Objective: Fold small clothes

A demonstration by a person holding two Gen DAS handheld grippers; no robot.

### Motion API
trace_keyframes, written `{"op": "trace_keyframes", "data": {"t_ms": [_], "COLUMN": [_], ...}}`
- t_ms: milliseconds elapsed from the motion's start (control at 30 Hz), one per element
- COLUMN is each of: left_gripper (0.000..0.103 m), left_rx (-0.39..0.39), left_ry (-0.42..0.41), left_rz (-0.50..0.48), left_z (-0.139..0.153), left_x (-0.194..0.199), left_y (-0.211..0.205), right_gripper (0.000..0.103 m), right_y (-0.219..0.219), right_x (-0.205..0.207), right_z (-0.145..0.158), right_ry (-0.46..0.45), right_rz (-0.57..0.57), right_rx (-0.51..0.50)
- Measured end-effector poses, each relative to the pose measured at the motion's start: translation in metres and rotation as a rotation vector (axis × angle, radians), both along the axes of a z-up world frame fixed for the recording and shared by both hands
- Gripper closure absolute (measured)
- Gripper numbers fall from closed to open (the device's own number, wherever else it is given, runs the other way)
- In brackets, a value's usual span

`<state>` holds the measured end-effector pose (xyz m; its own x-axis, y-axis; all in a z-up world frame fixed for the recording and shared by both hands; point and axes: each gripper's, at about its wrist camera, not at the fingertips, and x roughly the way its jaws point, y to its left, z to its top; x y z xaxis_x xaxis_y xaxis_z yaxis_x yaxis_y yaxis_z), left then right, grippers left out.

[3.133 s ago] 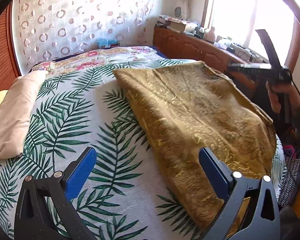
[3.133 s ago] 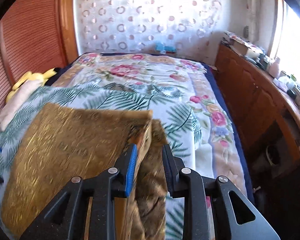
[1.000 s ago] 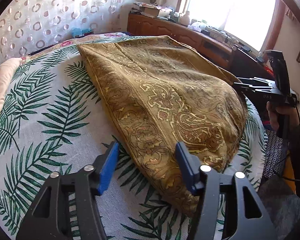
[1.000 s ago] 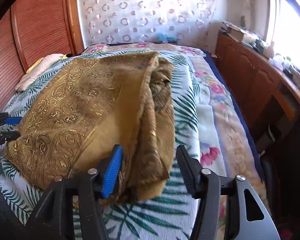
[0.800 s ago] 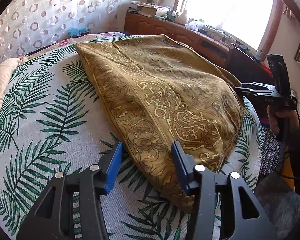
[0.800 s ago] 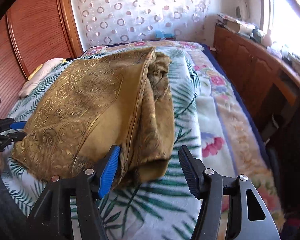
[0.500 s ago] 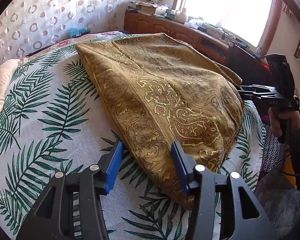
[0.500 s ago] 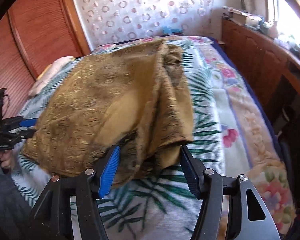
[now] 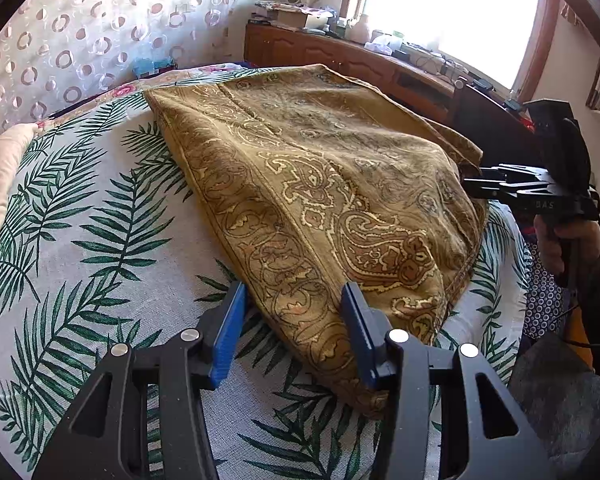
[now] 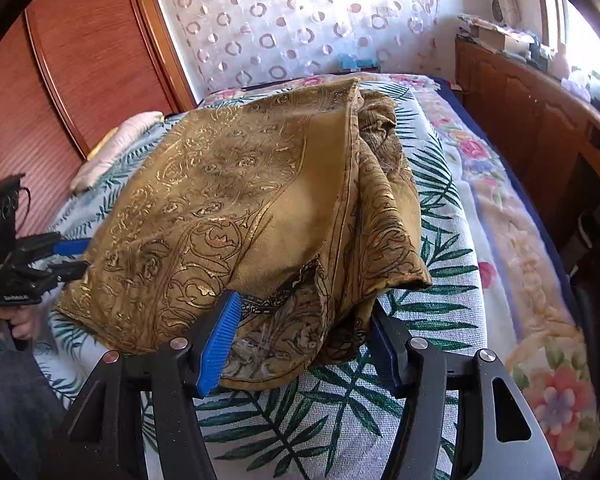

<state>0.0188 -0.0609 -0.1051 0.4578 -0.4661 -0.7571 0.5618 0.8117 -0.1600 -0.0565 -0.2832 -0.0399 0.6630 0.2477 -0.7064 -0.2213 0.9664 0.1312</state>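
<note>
**Left wrist view: soft gold cloth on the bed, both grippers open at its near edge**

Left wrist view showed the bed (image 9: 80,208), covered in a palm-leaf spread, filling most of the frame. On it lay the cloth (image 9: 320,184), a gold paisley piece spread over the bed's right half and reaching back toward the far end. It looked folded over at least once, since the right wrist view showed a plain inner face lying over bunched layers (image 10: 384,200) along one side.

By the look of it, the cloth would handle as soft and limp, fairly light, with a slightly slick sheen in the woven pattern. It would sag and slide between layers rather than hold a crease. The hemmed edges and corners seemed the best places to grip, taking all layers together so the fold would not slip apart.

The left gripper (image 9: 292,320) hung just over the near edge, its jaws wide with the border between them but not pinched. The right gripper (image 10: 304,340) sat at the opposite near corner, jaws also wide, straddling the drooping fold without closing on it.

A pillow (image 9: 0,184) lay at the left of the bed, well apart from the cloth.

Much was hard to judge. The number of layers was unclear, the underside was hidden, and the rumpled side masked where the true edges ran. The near corner was partly covered by the right gripper's own frame, and the fisheye bent every outline.
</note>
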Motion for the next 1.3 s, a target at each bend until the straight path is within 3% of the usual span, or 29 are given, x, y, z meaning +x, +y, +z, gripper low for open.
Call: {"op": "trace_keyframes", "data": {"t_ms": [100, 233, 300, 367, 400, 500, 733, 867, 1200, 1300], "left_gripper": [0.053, 0.058, 0.063, 0.076, 0.088, 0.098, 0.1, 0.1, 0.1, 0.1], "left_rx": [-0.004, -0.018, -0.026, -0.031, -0.028, -0.069, -0.151, -0.176, -0.173, -0.185], "left_ry": [0.003, 0.009, 0.013, 0.016, 0.012, 0.003, -0.051, -0.086, -0.094, -0.104], "left_rz": [-0.003, -0.019, -0.027, -0.031, -0.025, -0.017, -0.003, 0.002, -0.016, -0.01], "left_z": [0.0, -0.001, -0.001, 0.0, 0.001, 0.009, 0.037, 0.055, 0.059, 0.065], "left_x": [-0.002, -0.006, -0.007, -0.006, -0.005, 0.001, 0.015, 0.02, 0.016, 0.02], "left_y": [0.0, 0.002, 0.002, 0.002, 0.002, 0.005, 0.008, 0.01, 0.006, 0.004], "right_gripper": [0.06, 0.094, 0.096, 0.097, 0.098, 0.098, 0.098, 0.098, 0.098, 0.093], "right_y": [0.005, 0.0, 0.0, 0.002, 0.001, -0.003, -0.008, -0.005, -0.004, -0.006], "right_x": [0.001, 0.003, 0.002, 0.0, 0.0, -0.002, 0.002, 0.008, -0.009, -0.011], "right_z": [0.0, 0.001, 0.001, 0.004, 0.005, 0.012, 0.041, 0.049, -0.002, -0.005], "right_ry": [-0.013, -0.017, -0.012, -0.029, -0.034, -0.07, -0.176, -0.206, -0.059, -0.045], "right_rz": [0.005, -0.004, 0.007, 0.016, 0.016, 0.006, -0.007, -0.006, -0.024, -0.033], "right_rx": [-0.042, -0.035, -0.034, -0.038, -0.026, 0.021, 0.095, 0.081, -0.008, -0.023]}}
